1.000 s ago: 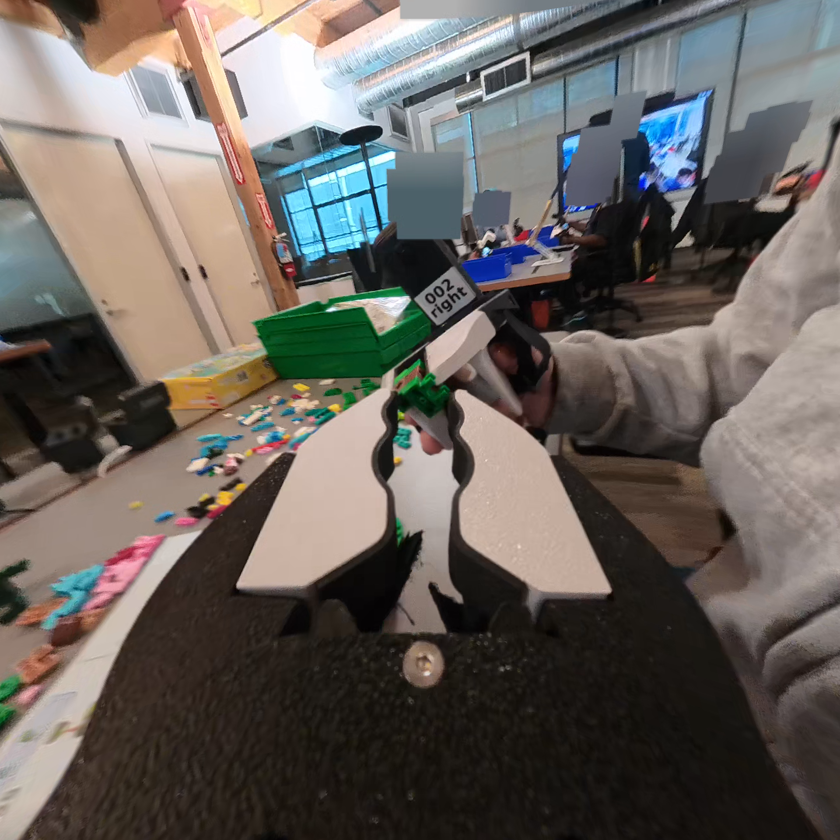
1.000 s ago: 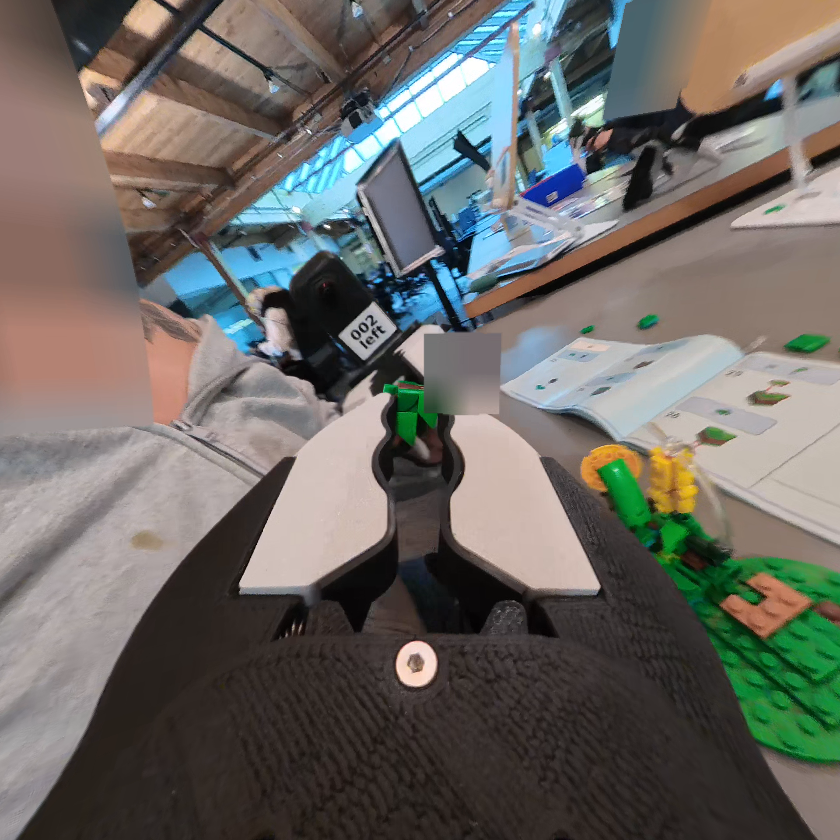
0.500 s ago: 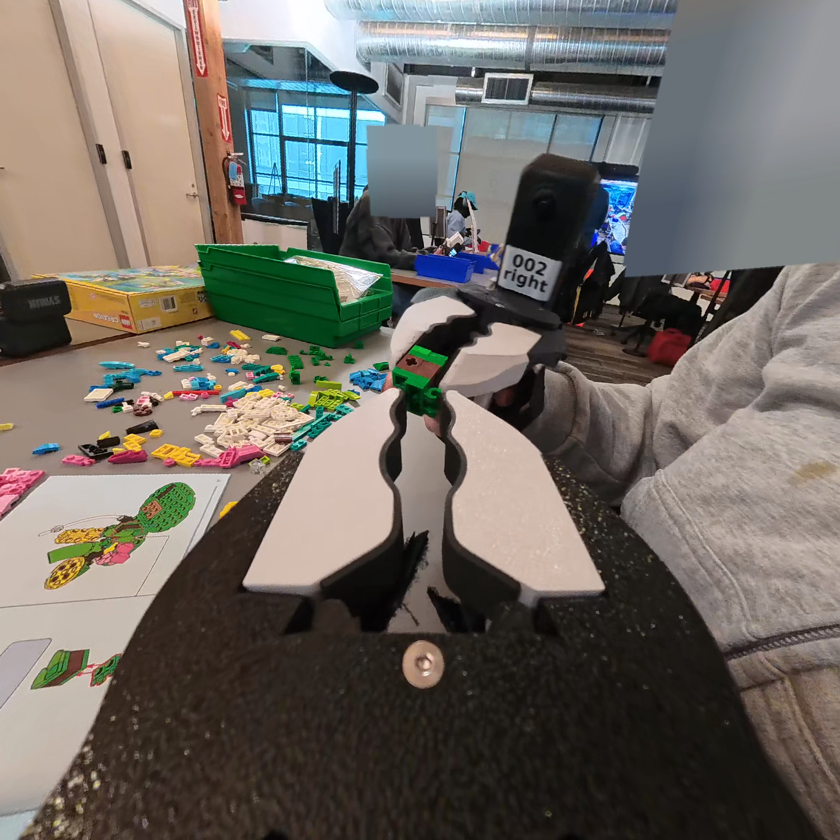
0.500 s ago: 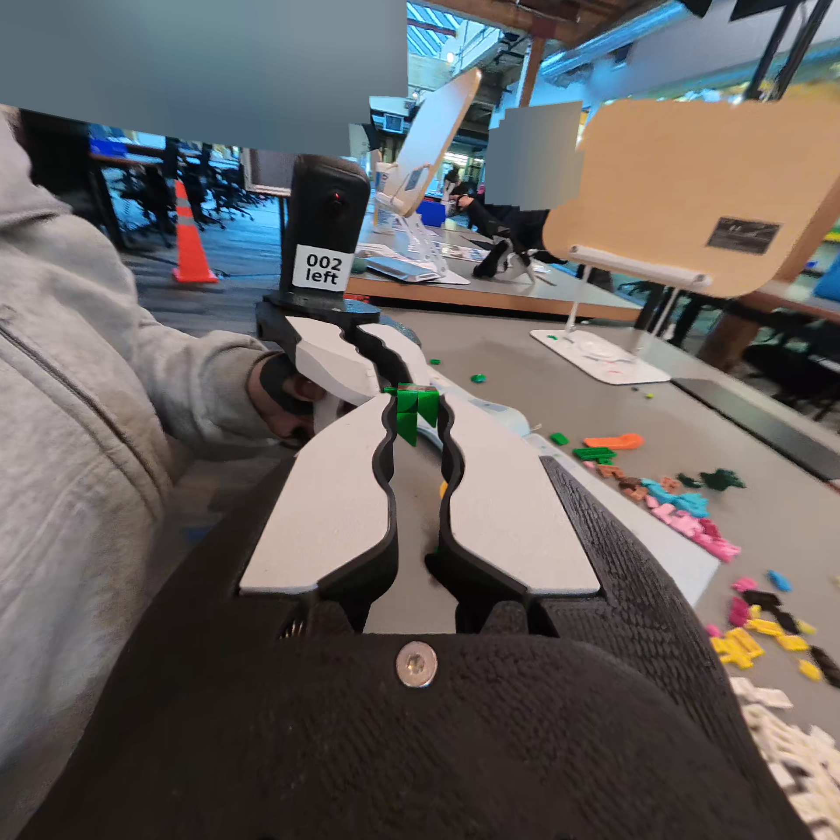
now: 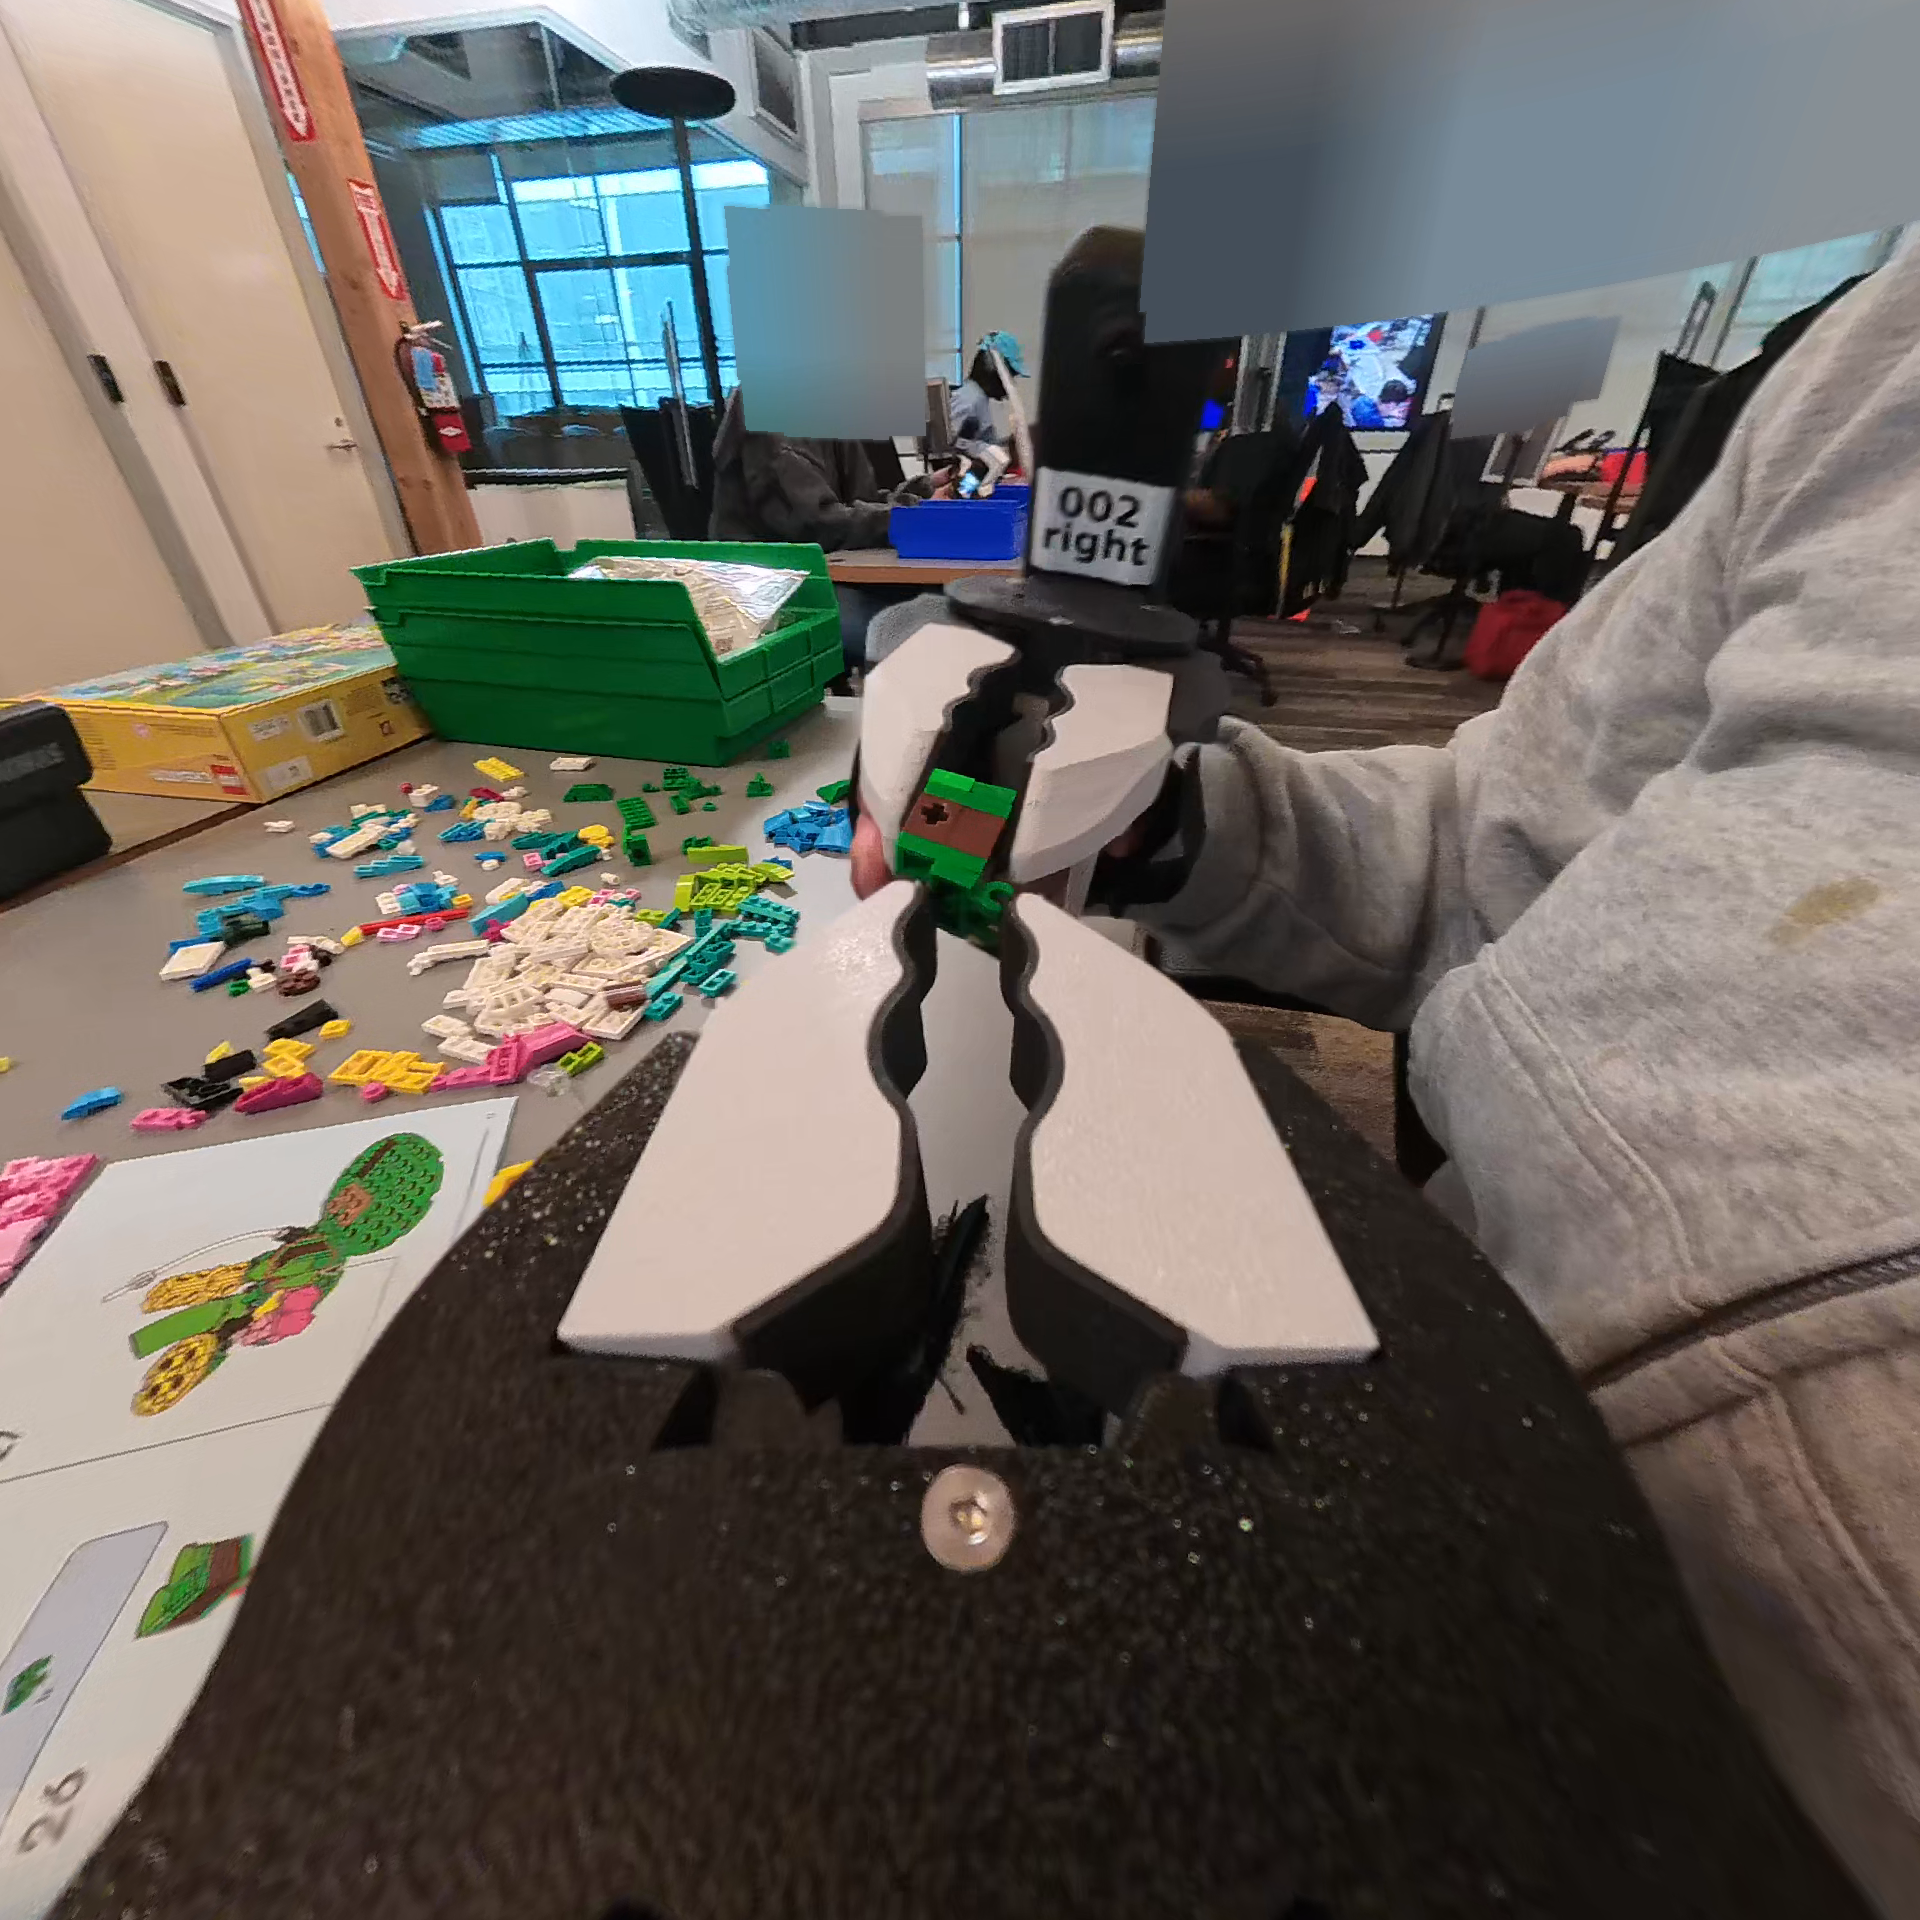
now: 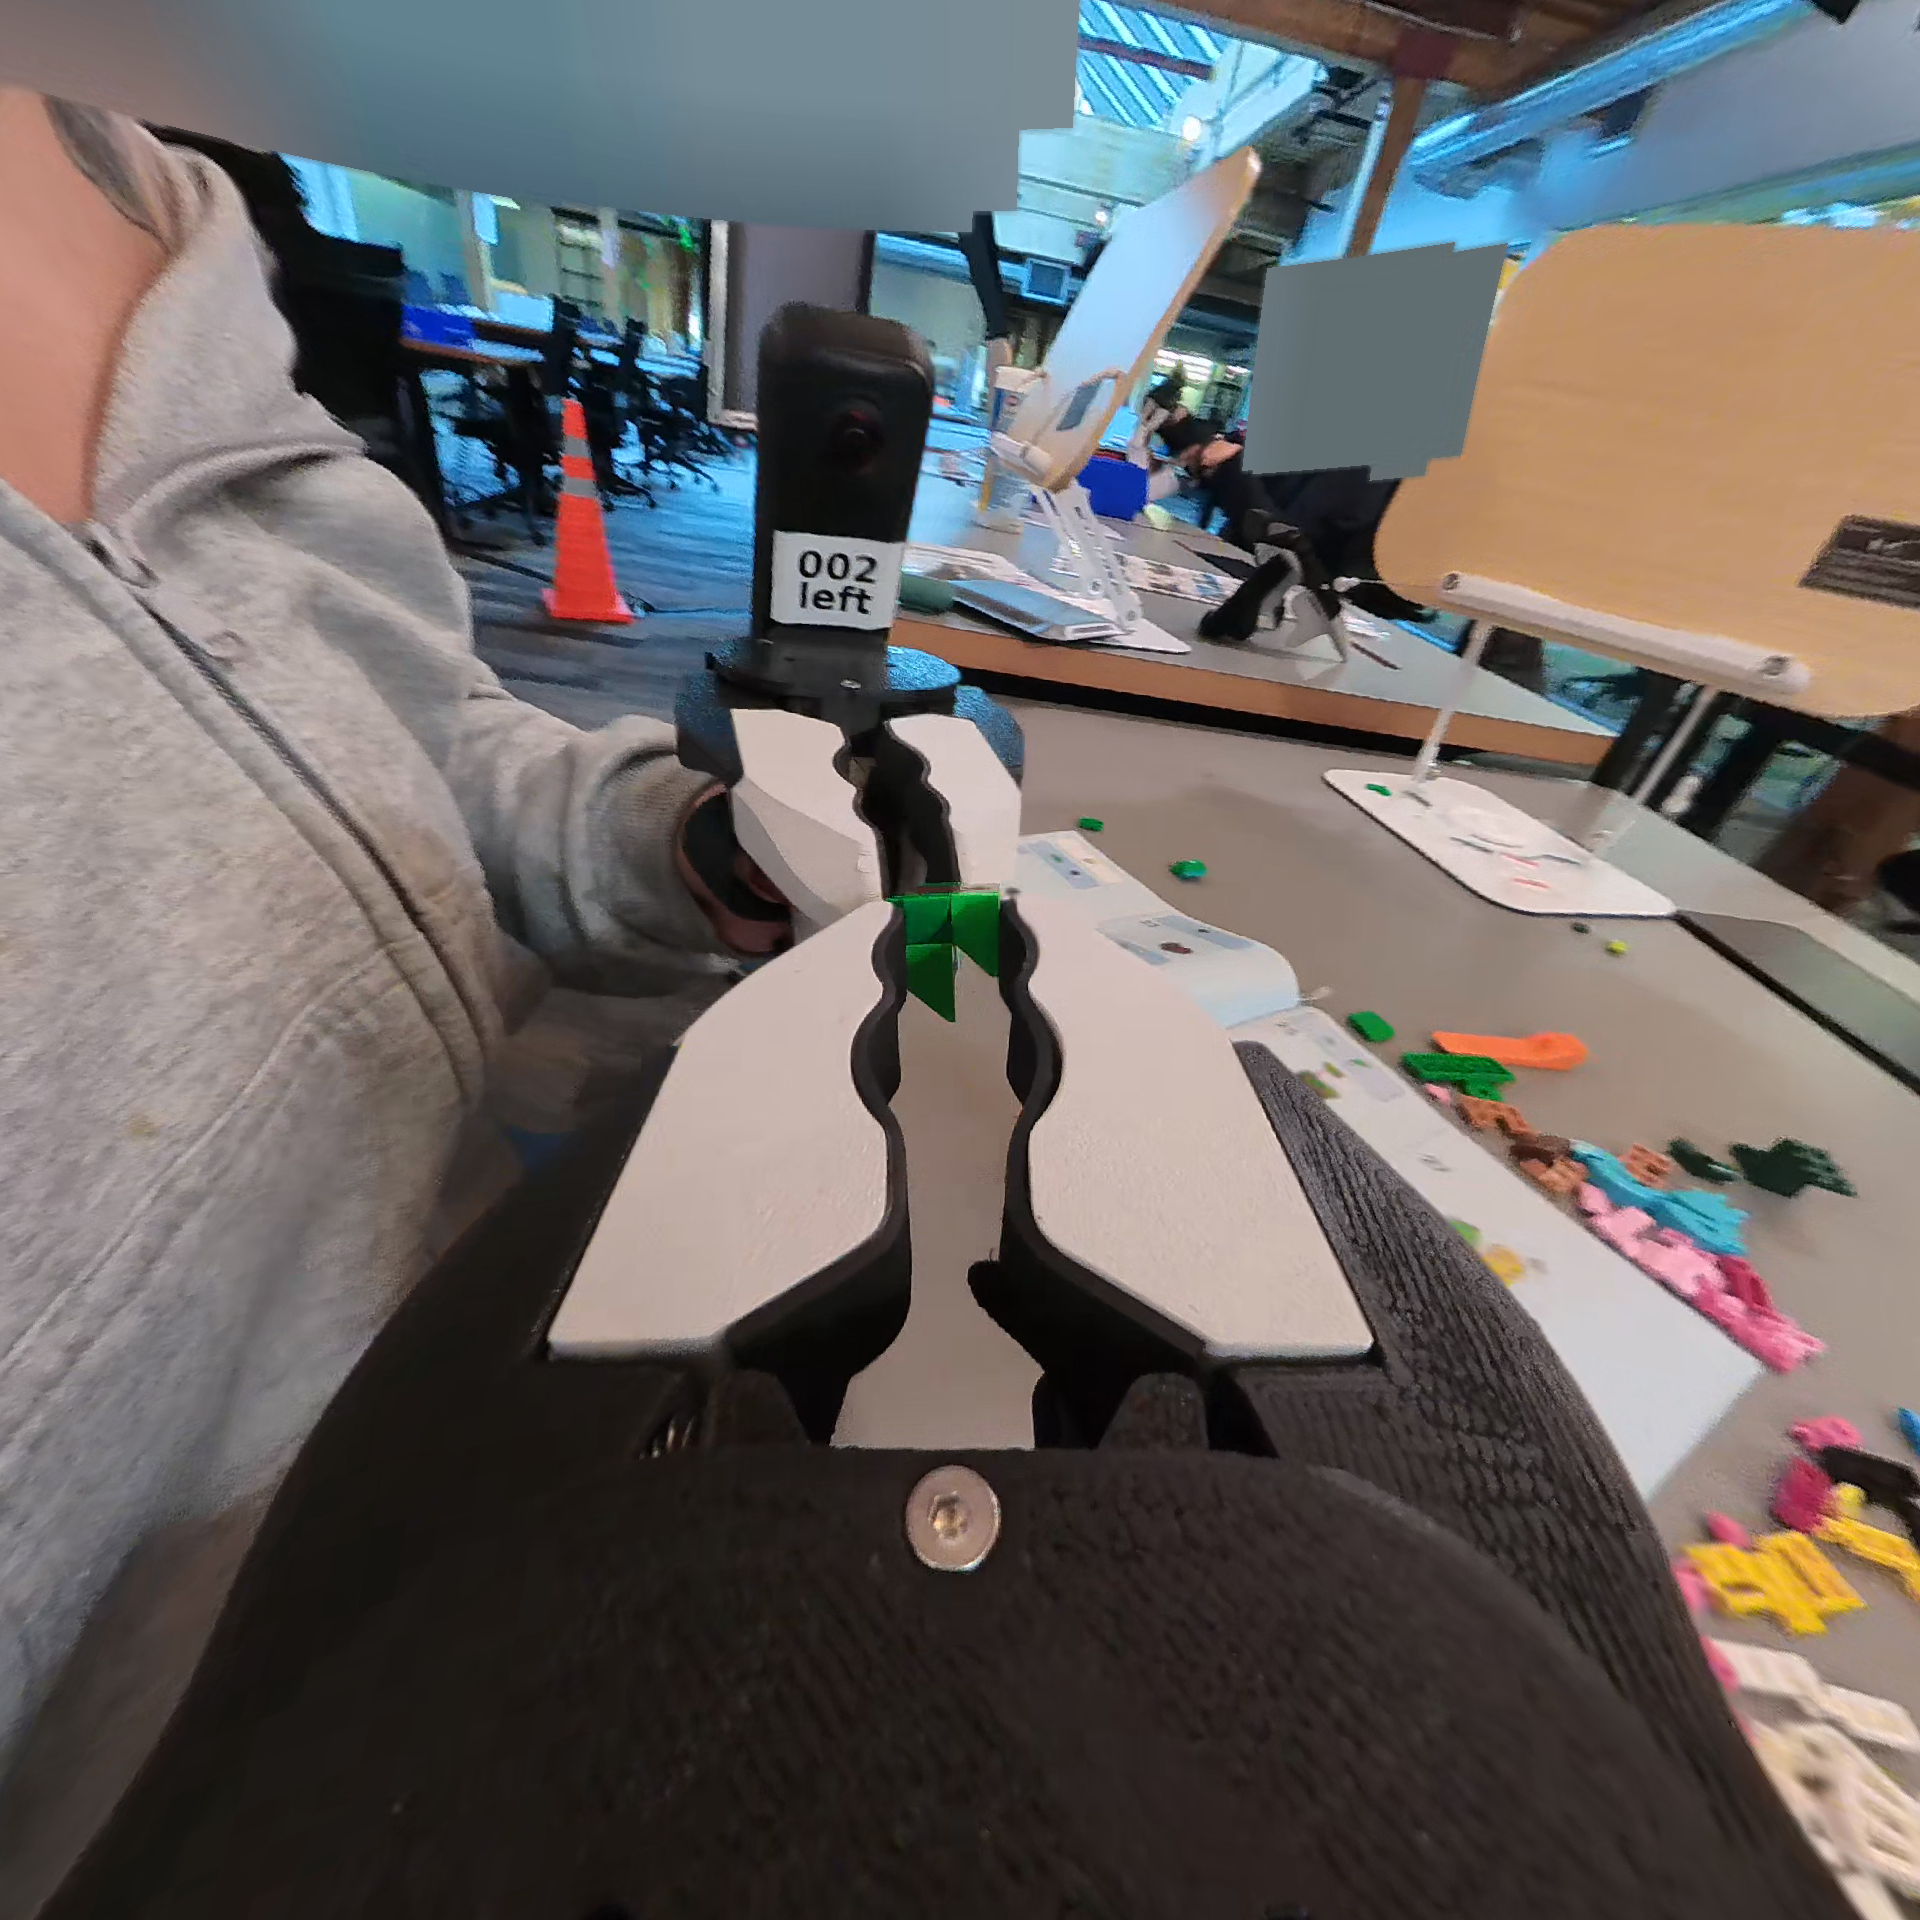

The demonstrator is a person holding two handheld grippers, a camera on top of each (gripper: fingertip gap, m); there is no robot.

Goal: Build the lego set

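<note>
Your right gripper is closed on a small green-and-brown brick assembly, pads pressing its sides. Your left gripper is closed on the assembly's darker green lower part (a leafy piece). The assembly's long axis runs between the two facing grippers, above the table edge.
</note>
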